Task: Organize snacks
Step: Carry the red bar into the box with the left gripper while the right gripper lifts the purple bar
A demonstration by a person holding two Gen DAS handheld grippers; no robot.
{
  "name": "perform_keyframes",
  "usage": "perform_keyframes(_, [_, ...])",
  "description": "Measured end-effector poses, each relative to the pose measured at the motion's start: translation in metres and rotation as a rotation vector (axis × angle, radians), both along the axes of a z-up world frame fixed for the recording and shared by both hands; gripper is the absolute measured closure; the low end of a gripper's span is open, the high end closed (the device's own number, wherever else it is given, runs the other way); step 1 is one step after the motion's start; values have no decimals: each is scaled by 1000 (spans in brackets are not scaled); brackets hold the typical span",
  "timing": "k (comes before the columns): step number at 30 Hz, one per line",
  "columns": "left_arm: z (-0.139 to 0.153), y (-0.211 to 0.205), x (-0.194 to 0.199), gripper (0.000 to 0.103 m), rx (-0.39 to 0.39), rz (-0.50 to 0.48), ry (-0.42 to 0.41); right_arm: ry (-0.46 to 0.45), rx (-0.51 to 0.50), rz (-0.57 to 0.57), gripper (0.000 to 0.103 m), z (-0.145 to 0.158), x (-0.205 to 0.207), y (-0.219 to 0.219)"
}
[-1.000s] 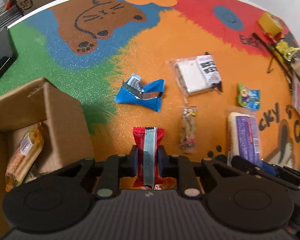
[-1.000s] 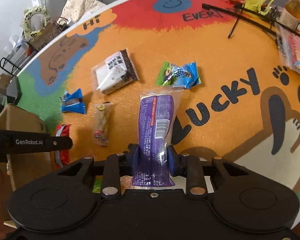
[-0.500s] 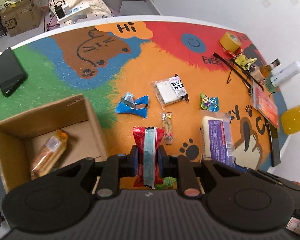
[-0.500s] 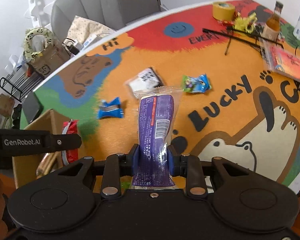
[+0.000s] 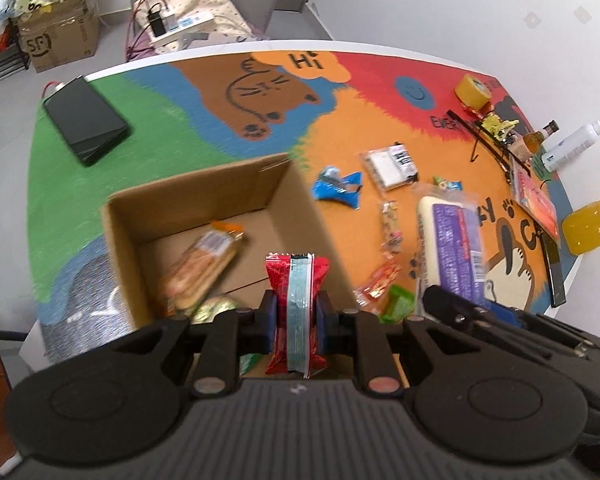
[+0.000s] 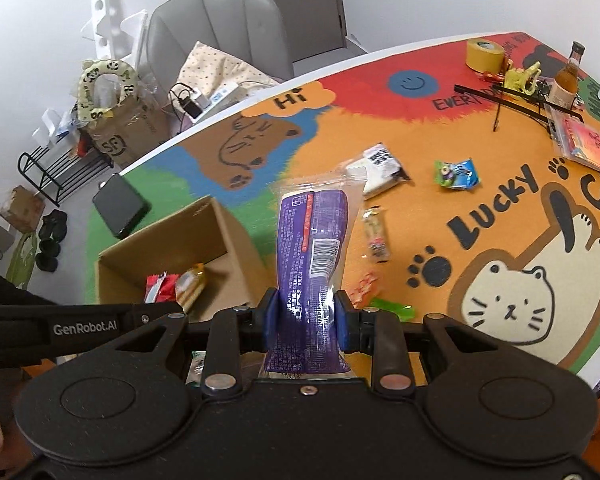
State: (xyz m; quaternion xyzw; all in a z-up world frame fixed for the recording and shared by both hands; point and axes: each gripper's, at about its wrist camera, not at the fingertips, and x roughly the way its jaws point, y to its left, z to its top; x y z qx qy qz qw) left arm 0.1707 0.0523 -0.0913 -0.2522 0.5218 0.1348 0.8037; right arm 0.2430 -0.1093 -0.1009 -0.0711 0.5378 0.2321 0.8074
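Note:
My left gripper (image 5: 296, 320) is shut on a red snack packet (image 5: 296, 284) and hangs over the near right part of the open cardboard box (image 5: 188, 192). An orange bread packet (image 5: 204, 264) lies inside the box. My right gripper (image 6: 306, 320) is shut on a long purple snack pack (image 6: 312, 248), held above the table just right of the cardboard box (image 6: 172, 232). Loose on the orange mat lie a blue packet (image 5: 336, 188), a white packet (image 5: 392, 164), a small cereal bar (image 5: 390, 224) and a green-blue candy (image 6: 456, 174).
A black phone (image 5: 86, 120) lies on the green area left of the box. Yellow tape (image 5: 472, 90), black sticks (image 6: 516, 98), bottles (image 5: 572, 146), a red booklet (image 5: 536, 204) and an orange juice bottle (image 5: 592, 226) crowd the right edge. A chair (image 6: 220, 24) stands behind the table.
Both grippers rose and moved left toward the box with their packets held. The box has come from the left edge to below the left gripper.

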Motion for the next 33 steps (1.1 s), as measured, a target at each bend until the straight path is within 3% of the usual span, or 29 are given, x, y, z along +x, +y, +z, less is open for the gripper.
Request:
perform_keyframes(10, [-14, 36, -38, 83, -52, 26, 18, -34, -7, 37, 76, 6, -30, 31])
perform_keyframes(17, [-1, 58, -57, 67, -65, 66, -21, -47, 7, 45, 76, 6, -41, 45])
perform_keyframes(22, [6, 69, -66, 65, -51, 78, -23, -49, 16, 56, 76, 5, -44, 55])
perform_keyframes(33, [18, 82, -75, 48, -30, 74, -32, -66, 26, 92, 76, 7, -47, 74])
